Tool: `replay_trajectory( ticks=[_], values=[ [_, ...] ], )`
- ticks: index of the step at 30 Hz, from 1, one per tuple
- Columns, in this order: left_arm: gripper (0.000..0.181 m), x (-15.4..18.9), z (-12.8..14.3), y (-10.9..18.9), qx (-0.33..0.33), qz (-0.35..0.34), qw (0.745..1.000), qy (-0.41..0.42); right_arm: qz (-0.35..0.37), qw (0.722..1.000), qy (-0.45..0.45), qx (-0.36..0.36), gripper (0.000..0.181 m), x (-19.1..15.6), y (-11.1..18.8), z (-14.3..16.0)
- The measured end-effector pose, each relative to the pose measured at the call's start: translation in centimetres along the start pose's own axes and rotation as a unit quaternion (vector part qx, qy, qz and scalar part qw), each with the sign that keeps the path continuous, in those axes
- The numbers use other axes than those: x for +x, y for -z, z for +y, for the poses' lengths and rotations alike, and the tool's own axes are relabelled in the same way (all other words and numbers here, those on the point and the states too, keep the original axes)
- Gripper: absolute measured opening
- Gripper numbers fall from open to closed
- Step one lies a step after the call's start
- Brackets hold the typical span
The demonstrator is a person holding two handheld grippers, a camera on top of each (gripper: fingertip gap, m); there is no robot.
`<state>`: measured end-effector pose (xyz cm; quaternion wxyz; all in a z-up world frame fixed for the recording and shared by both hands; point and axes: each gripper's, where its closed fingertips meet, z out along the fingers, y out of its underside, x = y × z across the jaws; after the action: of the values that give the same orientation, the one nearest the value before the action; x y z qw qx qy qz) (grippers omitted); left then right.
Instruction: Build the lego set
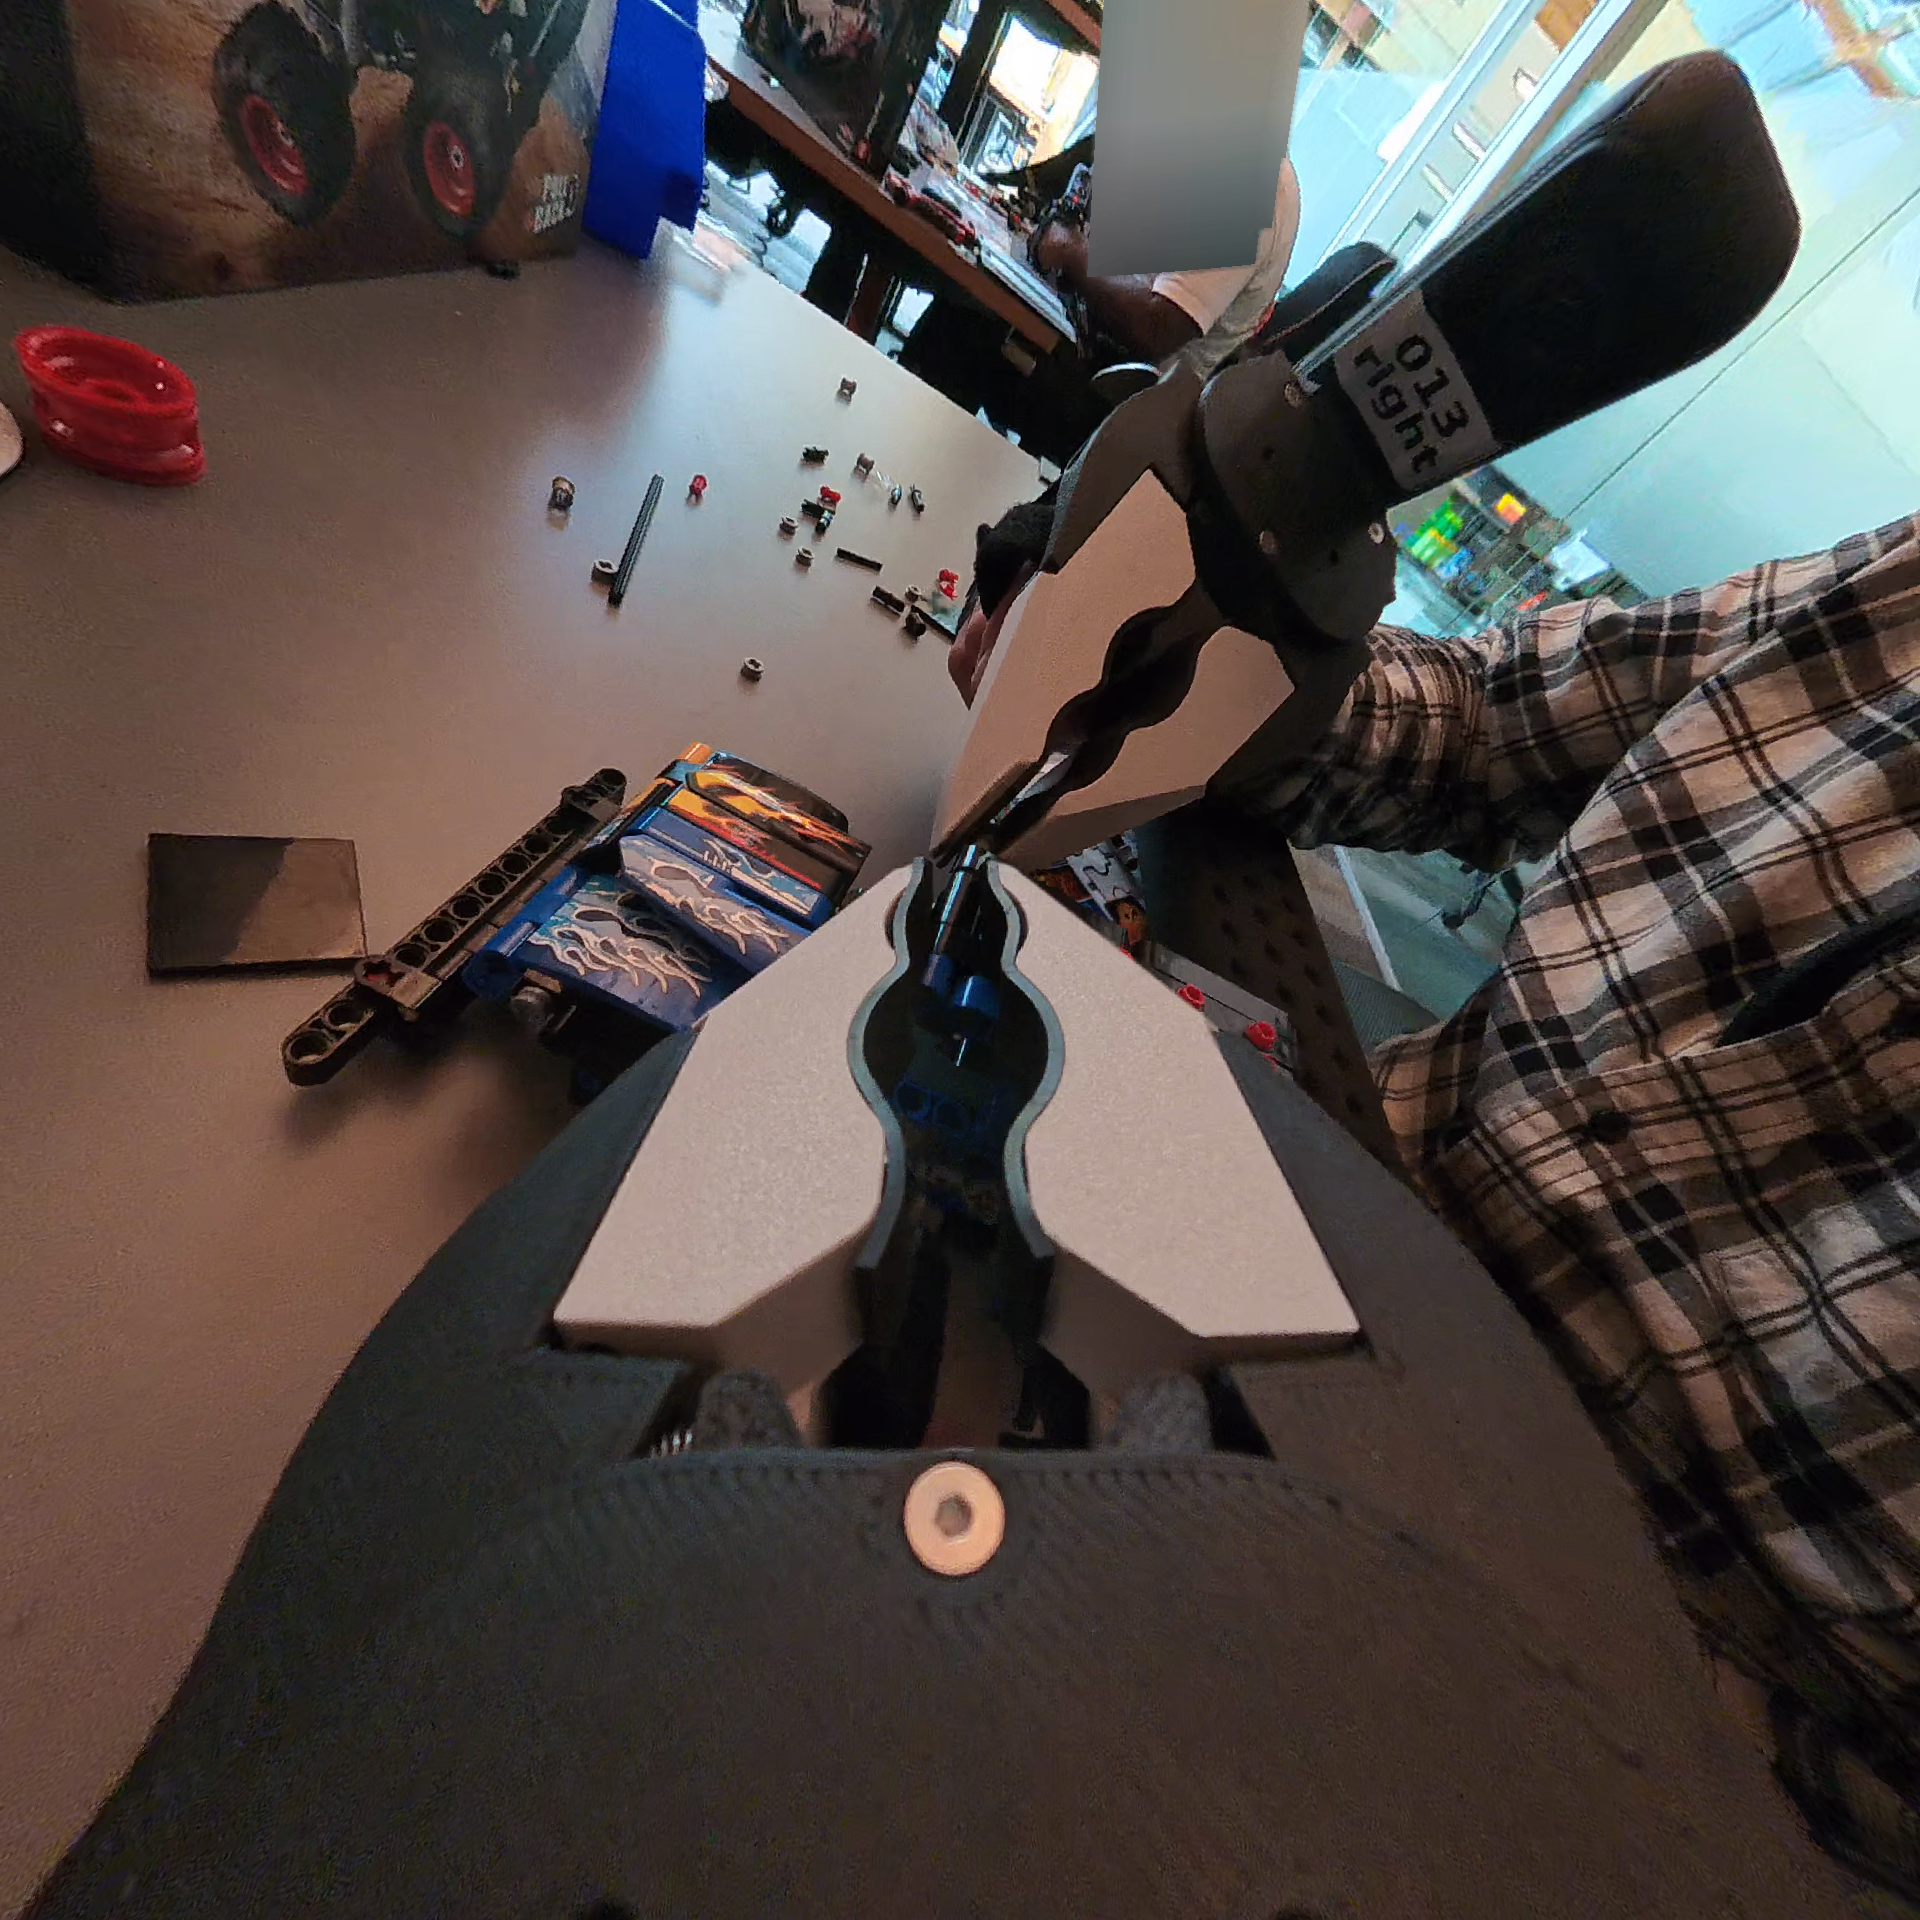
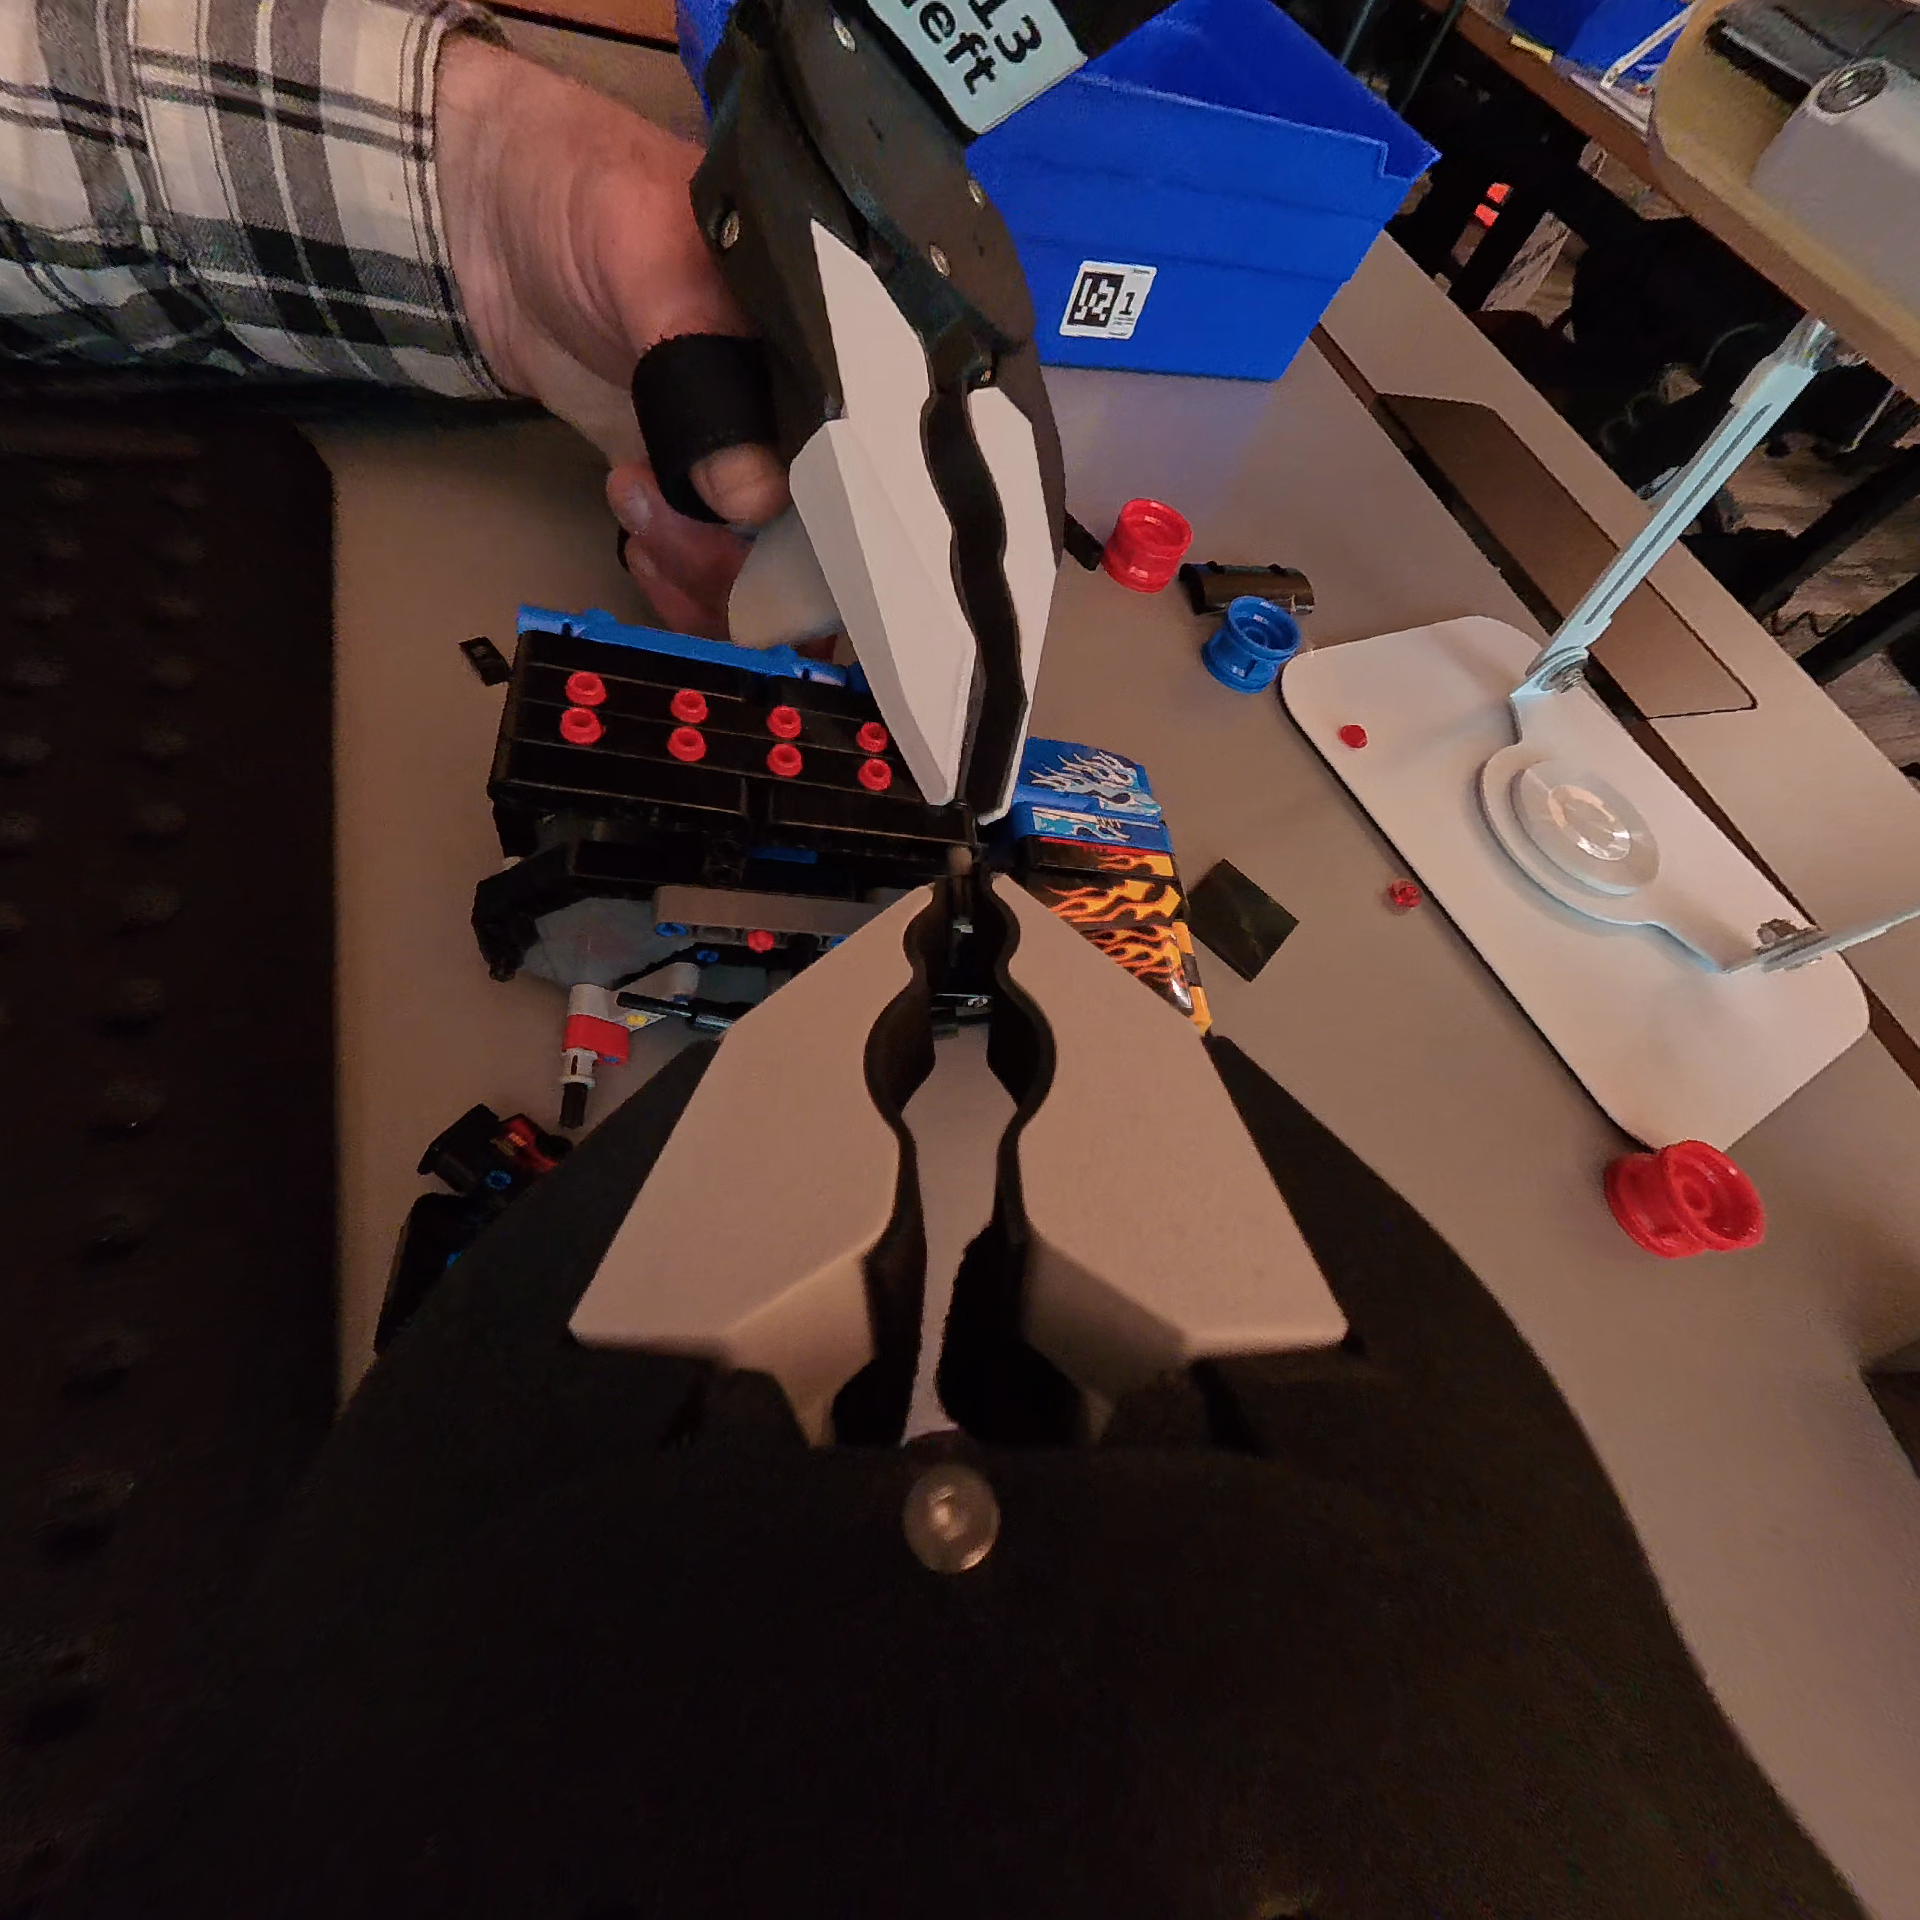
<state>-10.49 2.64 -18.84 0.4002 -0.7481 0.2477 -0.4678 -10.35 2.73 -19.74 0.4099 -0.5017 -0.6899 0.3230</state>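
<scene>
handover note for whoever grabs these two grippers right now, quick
Left gripper: shut on a small black-and-blue piece.
Right gripper: shut, tips meeting the left's tips on that piece above the truck body.
Truck body lies on the table, underside with red pins up, flame panels at its end.
Loose: red wheel hubs, blue hub, black beam, small pins.
Done: body partly built. Left: join the held piece, fit the hubs.
</scene>
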Motion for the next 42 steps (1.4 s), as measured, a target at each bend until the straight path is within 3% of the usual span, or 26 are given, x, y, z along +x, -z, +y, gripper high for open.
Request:
replay_trajectory(
  ticks=[10,13,16,24,29,32,37,42],
  values=[
    [0.005,0.0,-0.1,0.2,0.03,0.018,0.999,0.011,-0.059,0.998,-0.026,0.001,0.0,0.0,-0.4,0.0],
    [0.006,0.0,-0.3,0.6,-0.005,-0.028,0.999,-0.044,-0.058,0.998,-0.021,0.01,0.001,-0.1,-0.4,-0.2],
    [0.014,-0.5,-0.3,2.3,-0.004,-0.07,0.997,-0.038,-0.052,0.999,-0.008,0.011,0.001,-0.2,-0.4,-0.3],
    [0.01,-0.7,0.4,3.2,0.067,-0.129,0.989,0.018,-0.04,0.999,0.007,0.008,0.001,-0.2,-0.4,-0.4],
    [0.0,0.5,0.6,1.0,0.08,-0.112,0.99,0.022,-0.041,0.998,0.041,-0.006,0.001,-1.3,-1.3,-0.7],
    [0.0,0.1,0.2,0.9,0.086,-0.156,0.984,-0.004,-0.041,0.999,0.02,-0.005,0.001,-0.8,-1.2,-0.6],
    [0.0,0.7,-0.6,2.7,0.116,-0.15,0.982,0.008,-0.039,0.999,0.024,-0.002,0.001,-0.7,-1.1,-0.7],
    [0.003,0.8,0.3,4.6,0.112,-0.179,0.977,0.012,-0.051,0.998,0.025,0.008,0.0,-0.8,-1.0,-0.7]
  ],
)
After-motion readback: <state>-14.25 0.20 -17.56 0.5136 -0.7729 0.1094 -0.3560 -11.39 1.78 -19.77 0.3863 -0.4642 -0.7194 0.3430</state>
